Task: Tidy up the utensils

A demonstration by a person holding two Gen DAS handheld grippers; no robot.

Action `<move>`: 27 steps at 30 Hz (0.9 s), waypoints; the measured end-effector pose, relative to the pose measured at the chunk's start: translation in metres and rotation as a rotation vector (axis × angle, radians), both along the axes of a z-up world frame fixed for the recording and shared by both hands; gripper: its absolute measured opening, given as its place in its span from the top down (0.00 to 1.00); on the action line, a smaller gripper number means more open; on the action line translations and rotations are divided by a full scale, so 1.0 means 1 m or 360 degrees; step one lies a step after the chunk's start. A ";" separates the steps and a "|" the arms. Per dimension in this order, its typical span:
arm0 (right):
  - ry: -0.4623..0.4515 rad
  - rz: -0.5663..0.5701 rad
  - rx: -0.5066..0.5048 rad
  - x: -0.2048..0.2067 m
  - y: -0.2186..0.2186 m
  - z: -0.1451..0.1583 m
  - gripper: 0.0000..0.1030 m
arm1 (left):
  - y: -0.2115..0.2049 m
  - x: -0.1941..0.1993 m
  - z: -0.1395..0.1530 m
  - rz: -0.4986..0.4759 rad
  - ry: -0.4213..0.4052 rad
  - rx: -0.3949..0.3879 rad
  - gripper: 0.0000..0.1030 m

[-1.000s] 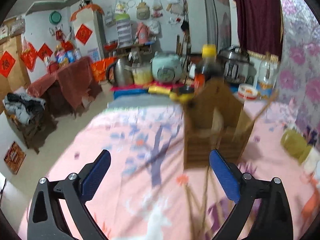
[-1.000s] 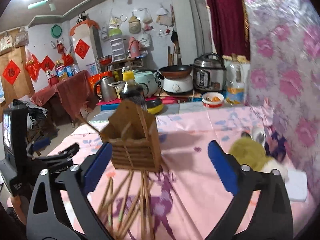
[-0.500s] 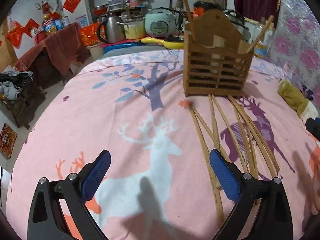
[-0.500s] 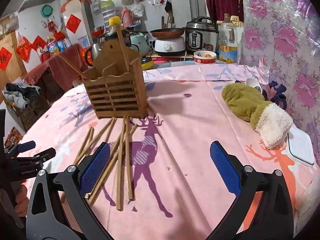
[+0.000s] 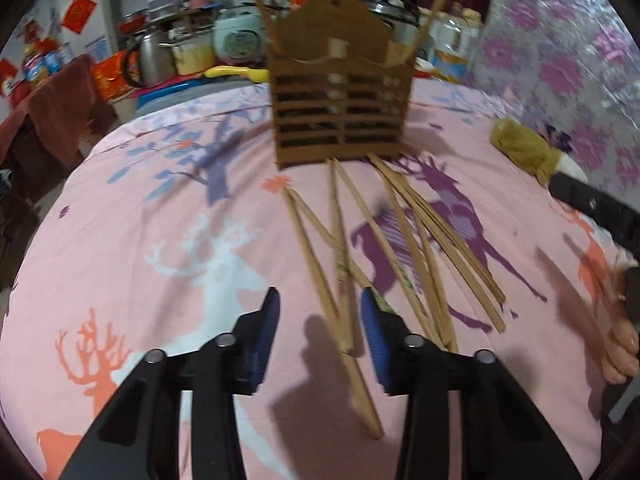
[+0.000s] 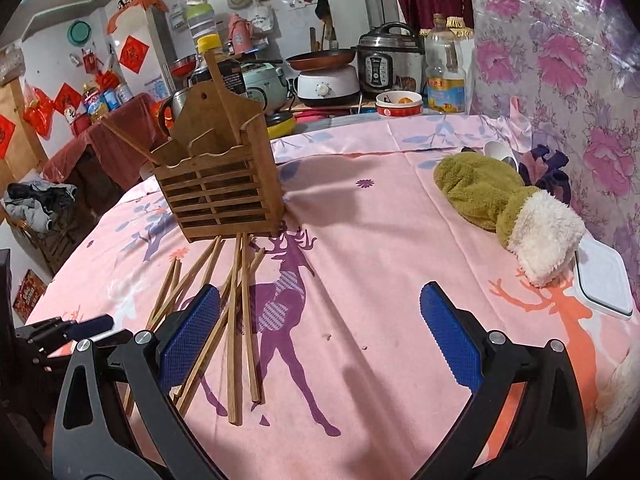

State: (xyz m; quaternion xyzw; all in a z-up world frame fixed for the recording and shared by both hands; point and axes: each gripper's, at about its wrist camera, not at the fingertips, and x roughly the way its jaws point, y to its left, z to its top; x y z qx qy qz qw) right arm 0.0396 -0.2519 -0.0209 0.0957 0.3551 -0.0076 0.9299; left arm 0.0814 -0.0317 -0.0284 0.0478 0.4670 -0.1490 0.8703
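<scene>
A slatted wooden utensil holder point(image 5: 340, 92) point(image 6: 220, 184) stands on the pink tablecloth with a few chopsticks leaning in it. Several bamboo chopsticks point(image 5: 384, 240) point(image 6: 236, 312) lie fanned out on the cloth in front of it. My left gripper point(image 5: 318, 334) hangs low over the near ends of the leftmost chopsticks, its blue pads point(image 5: 266, 332) partly closed with a gap still between them and chopstick ends lying in that gap. My right gripper point(image 6: 320, 340) is wide open and empty, above the cloth just right of the chopsticks.
A green and white plush mitt point(image 6: 504, 204) and a white lidded box point(image 6: 604, 284) lie at the table's right. Pots, a rice cooker point(image 6: 390, 64), bottles and a bowl point(image 6: 399, 103) crowd the counter behind. The floral wall point(image 6: 560, 60) is on the right.
My left gripper has dropped toward the cloth, moved right over the chopsticks and narrowed its jaws. My right gripper has tilted down slightly and stays wide open.
</scene>
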 end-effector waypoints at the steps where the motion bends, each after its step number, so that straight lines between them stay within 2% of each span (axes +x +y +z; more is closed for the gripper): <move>1: 0.0004 0.0002 0.0002 0.000 0.000 0.000 0.06 | -0.003 -0.001 -0.001 -0.0018 0.0005 0.0002 0.66; 6: 0.0019 -0.0005 0.0026 0.002 -0.004 -0.002 0.06 | -0.007 -0.001 -0.007 -0.0045 0.0035 0.0024 0.67; 13: 0.0034 -0.0023 0.0060 0.004 -0.008 -0.004 0.06 | -0.009 0.003 -0.017 -0.0065 0.0120 0.0042 0.85; 16: 0.0037 -0.0029 0.0072 0.004 -0.009 -0.004 0.06 | -0.009 0.003 -0.018 -0.0053 0.0119 0.0055 0.92; 27: 0.0067 0.0030 0.0104 0.003 -0.005 -0.007 0.06 | 0.007 0.000 0.001 0.0007 0.0043 -0.0051 0.94</move>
